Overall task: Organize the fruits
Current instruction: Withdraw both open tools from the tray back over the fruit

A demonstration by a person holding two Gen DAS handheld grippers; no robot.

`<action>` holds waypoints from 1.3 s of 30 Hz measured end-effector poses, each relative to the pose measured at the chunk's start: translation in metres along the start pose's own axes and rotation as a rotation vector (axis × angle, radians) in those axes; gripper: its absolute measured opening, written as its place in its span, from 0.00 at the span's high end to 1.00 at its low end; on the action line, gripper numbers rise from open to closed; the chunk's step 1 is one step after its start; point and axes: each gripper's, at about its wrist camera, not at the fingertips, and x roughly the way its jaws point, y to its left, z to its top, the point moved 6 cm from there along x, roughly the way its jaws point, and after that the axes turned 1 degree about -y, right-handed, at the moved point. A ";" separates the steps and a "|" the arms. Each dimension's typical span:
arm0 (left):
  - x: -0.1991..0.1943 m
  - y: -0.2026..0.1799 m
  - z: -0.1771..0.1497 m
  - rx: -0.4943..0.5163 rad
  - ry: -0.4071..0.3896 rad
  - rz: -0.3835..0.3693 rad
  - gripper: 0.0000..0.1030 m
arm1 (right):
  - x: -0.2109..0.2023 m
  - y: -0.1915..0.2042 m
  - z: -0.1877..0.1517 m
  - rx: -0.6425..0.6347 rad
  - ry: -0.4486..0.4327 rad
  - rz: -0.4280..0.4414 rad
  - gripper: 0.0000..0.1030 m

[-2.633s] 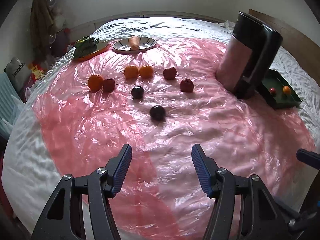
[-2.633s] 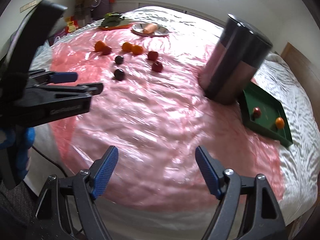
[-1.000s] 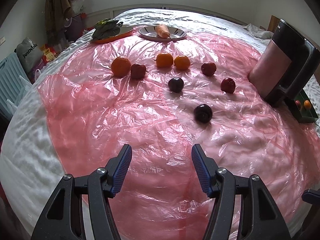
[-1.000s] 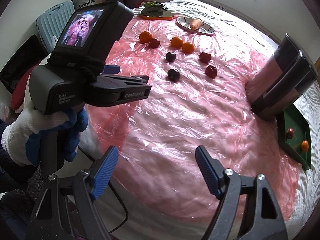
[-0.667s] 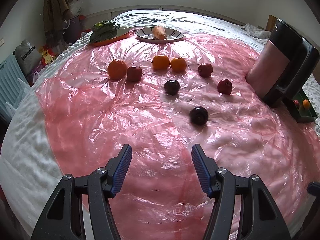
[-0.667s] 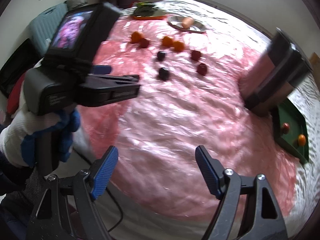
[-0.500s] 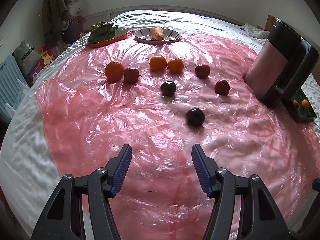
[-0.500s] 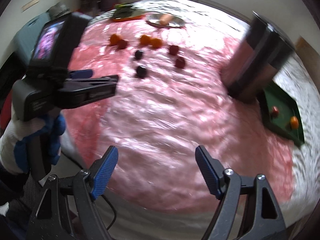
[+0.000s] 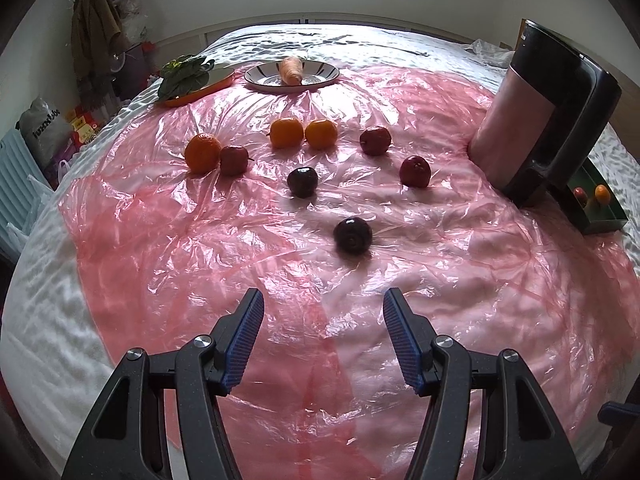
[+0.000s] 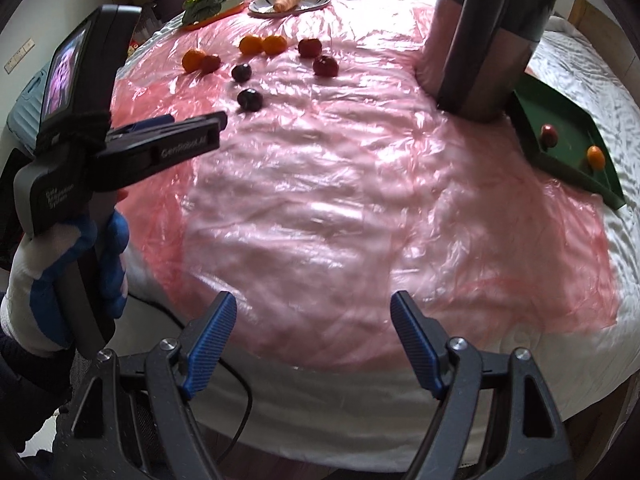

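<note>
Both your left gripper (image 9: pixel 323 334) and right gripper (image 10: pixel 313 336) hang with jaws apart and empty over the pink plastic sheet (image 9: pixel 280 264), while eight loose fruits (image 9: pixel 353 233) lie scattered well ahead. The green tray (image 10: pixel 568 118) beside the dark canister (image 10: pixel 484 36) holds one red and one orange fruit. The striped plate (image 9: pixel 316 74) carries what looks like a carrot, and the orange dish (image 9: pixel 200 94) holds leafy greens.
</note>
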 end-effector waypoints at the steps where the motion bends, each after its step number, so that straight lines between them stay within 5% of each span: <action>1: 0.000 0.000 0.000 -0.001 0.000 0.000 0.45 | 0.000 0.002 -0.001 -0.005 0.004 0.004 0.00; 33: 0.010 0.007 -0.008 -0.017 0.024 -0.004 0.45 | 0.010 0.022 -0.002 -0.081 0.028 0.004 0.00; 39: 0.011 0.017 -0.006 -0.033 0.026 -0.016 0.45 | -0.004 0.029 0.013 -0.106 -0.089 0.078 0.00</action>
